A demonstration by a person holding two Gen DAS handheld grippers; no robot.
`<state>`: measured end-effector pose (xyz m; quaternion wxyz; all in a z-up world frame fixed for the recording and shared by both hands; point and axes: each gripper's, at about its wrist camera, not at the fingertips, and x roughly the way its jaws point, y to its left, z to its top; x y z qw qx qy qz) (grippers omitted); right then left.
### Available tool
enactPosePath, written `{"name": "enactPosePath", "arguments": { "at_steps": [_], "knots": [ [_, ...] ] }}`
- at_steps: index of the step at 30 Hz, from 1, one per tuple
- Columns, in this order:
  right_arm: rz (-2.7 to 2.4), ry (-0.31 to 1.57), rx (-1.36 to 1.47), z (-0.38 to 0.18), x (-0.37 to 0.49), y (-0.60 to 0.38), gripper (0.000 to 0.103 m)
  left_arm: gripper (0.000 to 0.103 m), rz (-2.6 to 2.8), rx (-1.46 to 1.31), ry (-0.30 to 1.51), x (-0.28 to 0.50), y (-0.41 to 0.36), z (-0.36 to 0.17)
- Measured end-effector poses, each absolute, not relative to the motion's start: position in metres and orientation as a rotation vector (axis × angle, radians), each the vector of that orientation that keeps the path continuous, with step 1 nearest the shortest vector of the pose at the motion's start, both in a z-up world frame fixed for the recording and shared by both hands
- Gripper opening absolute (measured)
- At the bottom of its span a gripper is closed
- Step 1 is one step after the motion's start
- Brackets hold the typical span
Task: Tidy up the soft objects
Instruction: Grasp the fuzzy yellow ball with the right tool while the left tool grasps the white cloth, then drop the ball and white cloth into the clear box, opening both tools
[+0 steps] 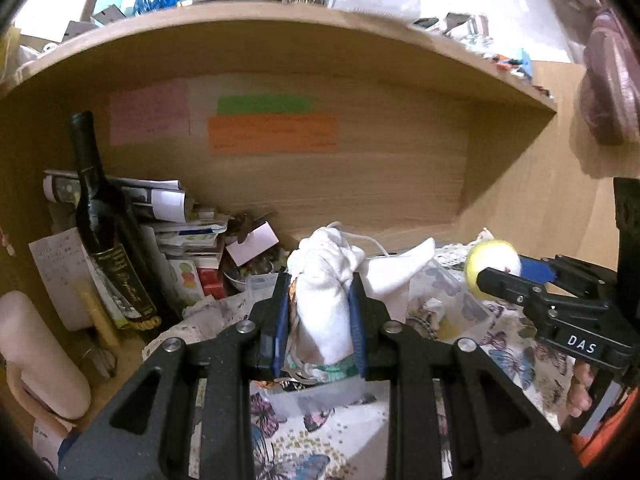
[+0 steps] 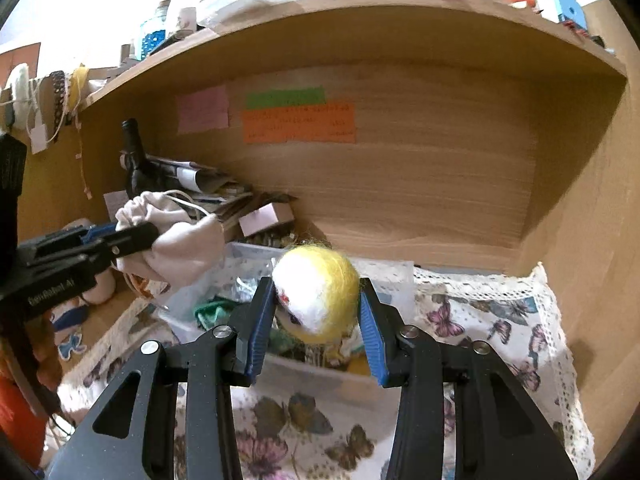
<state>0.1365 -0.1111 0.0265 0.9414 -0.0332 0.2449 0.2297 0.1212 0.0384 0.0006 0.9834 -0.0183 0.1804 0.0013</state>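
Note:
My left gripper (image 1: 320, 300) is shut on a white cloth pouch (image 1: 326, 280) with a drawstring, held above a clear plastic bin (image 1: 448, 292); the pouch also shows in the right wrist view (image 2: 176, 240). My right gripper (image 2: 318, 304) is shut on a fuzzy yellow and white ball (image 2: 316, 292), held over the same clear bin (image 2: 320, 372), which holds several soft items. The ball also shows at the right of the left wrist view (image 1: 494, 260), with the right gripper's fingers (image 1: 504, 280) around it.
A wooden shelf alcove with coloured paper notes (image 1: 272, 132) stands behind. A dark wine bottle (image 1: 104, 220), stacked papers (image 1: 160, 200) and small boxes crowd the left. A butterfly-print cloth (image 2: 500, 320) covers the desk. The top shelf (image 2: 320, 4) is cluttered.

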Motion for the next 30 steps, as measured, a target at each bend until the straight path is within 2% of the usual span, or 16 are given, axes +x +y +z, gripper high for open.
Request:
{"name": "enactPosePath", "arguments": {
  "at_steps": [12, 18, 20, 22, 24, 30],
  "knots": [
    [0.493, 0.624, -0.113, -0.01, 0.19, -0.08, 0.038, 0.027, 0.023, -0.028, 0.523, 0.184, 0.047, -0.047],
    [0.473, 0.685, -0.161, -0.037, 0.205, -0.068, 0.039, 0.03, 0.008, -0.037, 0.607, 0.201, 0.05, -0.067],
    [0.466, 0.703, -0.177, -0.043, 0.207, -0.066, 0.041, 0.042, 0.006, -0.047, 0.617, 0.202, 0.052, -0.068],
    [0.463, 0.719, -0.185, -0.046, 0.209, -0.066, 0.052, 0.051, 0.004, -0.058, 0.62, 0.201, 0.053, -0.067],
    [0.453, 0.704, -0.191, -0.044, 0.207, -0.065, 0.062, 0.054, 0.006, -0.057, 0.612, 0.197, 0.052, -0.063],
    [0.441, 0.618, -0.192, -0.023, 0.19, -0.067, 0.068, 0.068, -0.016, -0.067, 0.571, 0.177, 0.049, -0.043]
  ]
}}
